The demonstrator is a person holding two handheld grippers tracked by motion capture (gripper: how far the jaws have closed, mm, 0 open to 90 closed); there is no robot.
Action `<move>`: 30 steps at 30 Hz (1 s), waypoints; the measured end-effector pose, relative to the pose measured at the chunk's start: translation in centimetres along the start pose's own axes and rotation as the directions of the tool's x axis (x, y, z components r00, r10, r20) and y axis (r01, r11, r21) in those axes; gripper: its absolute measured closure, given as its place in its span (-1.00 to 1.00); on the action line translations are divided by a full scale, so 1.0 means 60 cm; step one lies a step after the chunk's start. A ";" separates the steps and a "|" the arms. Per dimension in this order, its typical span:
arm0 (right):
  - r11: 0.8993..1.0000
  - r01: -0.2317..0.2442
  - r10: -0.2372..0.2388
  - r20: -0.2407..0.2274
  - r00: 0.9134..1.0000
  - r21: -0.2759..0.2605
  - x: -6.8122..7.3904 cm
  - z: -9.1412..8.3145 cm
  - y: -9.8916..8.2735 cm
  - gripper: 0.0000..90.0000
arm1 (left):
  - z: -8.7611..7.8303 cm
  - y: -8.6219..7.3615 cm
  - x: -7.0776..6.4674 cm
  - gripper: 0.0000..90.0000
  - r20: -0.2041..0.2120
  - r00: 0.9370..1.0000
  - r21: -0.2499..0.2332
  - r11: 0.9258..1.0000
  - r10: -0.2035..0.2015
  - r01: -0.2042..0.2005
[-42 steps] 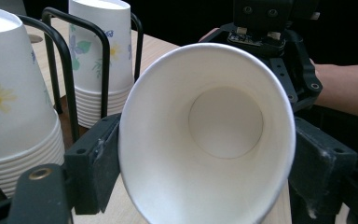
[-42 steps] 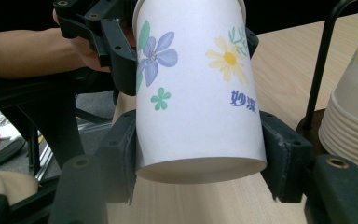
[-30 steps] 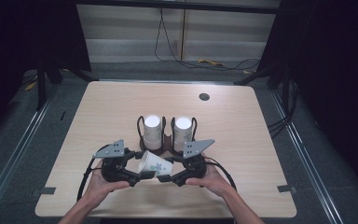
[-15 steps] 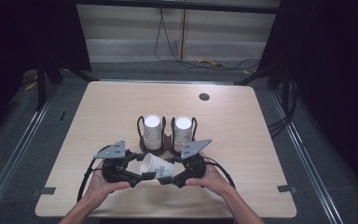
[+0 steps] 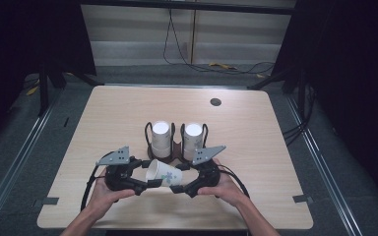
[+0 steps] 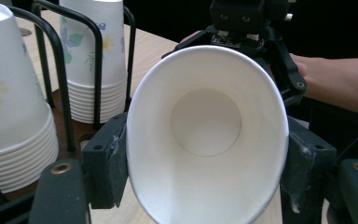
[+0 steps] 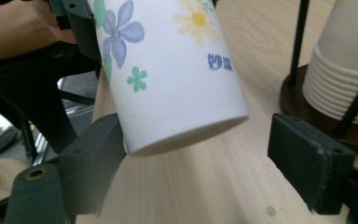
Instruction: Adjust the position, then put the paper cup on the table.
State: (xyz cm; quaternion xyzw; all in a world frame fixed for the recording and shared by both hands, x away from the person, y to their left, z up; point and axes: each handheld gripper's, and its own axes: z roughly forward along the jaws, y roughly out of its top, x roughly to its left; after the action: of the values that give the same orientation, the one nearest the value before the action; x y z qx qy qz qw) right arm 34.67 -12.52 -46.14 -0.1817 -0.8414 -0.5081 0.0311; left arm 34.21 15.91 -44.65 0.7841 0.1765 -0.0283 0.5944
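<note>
Paper cup (image 7: pixel 168 70): blue print, possibly "妙洁", 2 characters.

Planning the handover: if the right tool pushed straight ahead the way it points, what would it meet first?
Likely the paper cup, whose closed base sits between the right tool's open jaws. Behind it stands the left tool, shut on the cup's rim. Depth is uncertain.

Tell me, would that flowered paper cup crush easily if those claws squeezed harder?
Probably: the cup rim already looks squashed oval between the left gripper pads. It seems light, held sideways by its rim alone. Set down on its side, it would likely roll.
</note>
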 end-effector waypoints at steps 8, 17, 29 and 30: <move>1.000 -0.005 0.005 0.045 0.999 0.002 -0.003 -0.014 -0.001 -0.59 | -0.008 0.002 0.004 -0.37 -0.023 1.000 -0.005 1.000 -0.006 0.006; 1.000 -0.023 0.020 0.124 0.992 0.022 -0.007 -0.039 -0.008 -0.58 | -0.019 0.004 0.010 -0.37 -0.051 0.998 -0.017 1.000 -0.025 0.024; 0.998 -0.062 0.063 0.220 0.973 -0.011 -0.018 -0.069 -0.015 -0.57 | -0.029 0.007 0.022 -0.36 -0.119 0.991 -0.003 0.998 -0.059 0.059; 0.998 -0.066 0.067 0.224 0.972 -0.014 -0.019 -0.071 -0.015 -0.57 | -0.031 0.008 0.022 -0.36 -0.121 0.991 -0.003 0.998 -0.059 0.059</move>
State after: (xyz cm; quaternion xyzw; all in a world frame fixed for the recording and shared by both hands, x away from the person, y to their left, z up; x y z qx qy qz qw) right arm 34.85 -16.88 -45.12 -0.2660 -0.8312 -0.4859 -0.0479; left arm 35.25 17.90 -44.01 0.7790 0.2354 0.0017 0.5812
